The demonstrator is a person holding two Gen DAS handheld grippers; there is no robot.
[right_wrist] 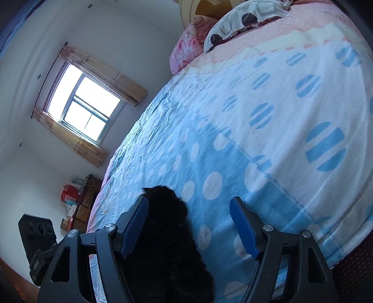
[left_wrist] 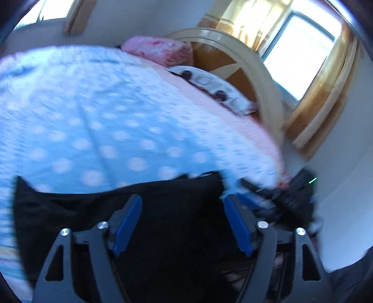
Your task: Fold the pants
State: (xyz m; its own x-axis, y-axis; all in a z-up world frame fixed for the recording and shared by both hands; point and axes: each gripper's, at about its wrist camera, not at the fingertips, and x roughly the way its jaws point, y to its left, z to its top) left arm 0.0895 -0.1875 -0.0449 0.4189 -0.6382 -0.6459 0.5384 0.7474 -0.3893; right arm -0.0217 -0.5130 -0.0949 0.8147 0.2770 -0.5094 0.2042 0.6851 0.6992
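A bed (right_wrist: 268,98) fills both views, covered by a soft, lightly creased bedspread (left_wrist: 93,111): sky blue with white dots on one part, white with blue striped dots on another, and a pink band toward the far end. At that far end lie a rumpled pink blanket (left_wrist: 158,50) and a white pillow (right_wrist: 237,21) with dark round spots, against a curved, glossy wooden headboard (left_wrist: 251,63). One bright window (left_wrist: 300,53) with yellowish curtains shows to the right of the headboard in the left wrist view. A second window (right_wrist: 86,109) sits in the white wall on the left of the right wrist view, with a low wooden cabinet (right_wrist: 81,205) cluttered with small boxes beneath it and a dark flat object leaning near the floor.

The pants (left_wrist: 144,216) are black, soft and matte, lying flat on the near edge of the bed. In the right wrist view only a narrow dark strip of them (right_wrist: 163,233) shows, with a fuzzy rounded end.

The left tool (left_wrist: 183,223) stands wide apart, its blue ribbed pads on black arms hovering over the black cloth and gripping nothing. That view is blurred, so whether the pads brush the fabric is hard to tell. The right tool (right_wrist: 188,226) is likewise spread wide and released; the dark strip lies beside its left pad, with bare bedspread under the rest of the gap.
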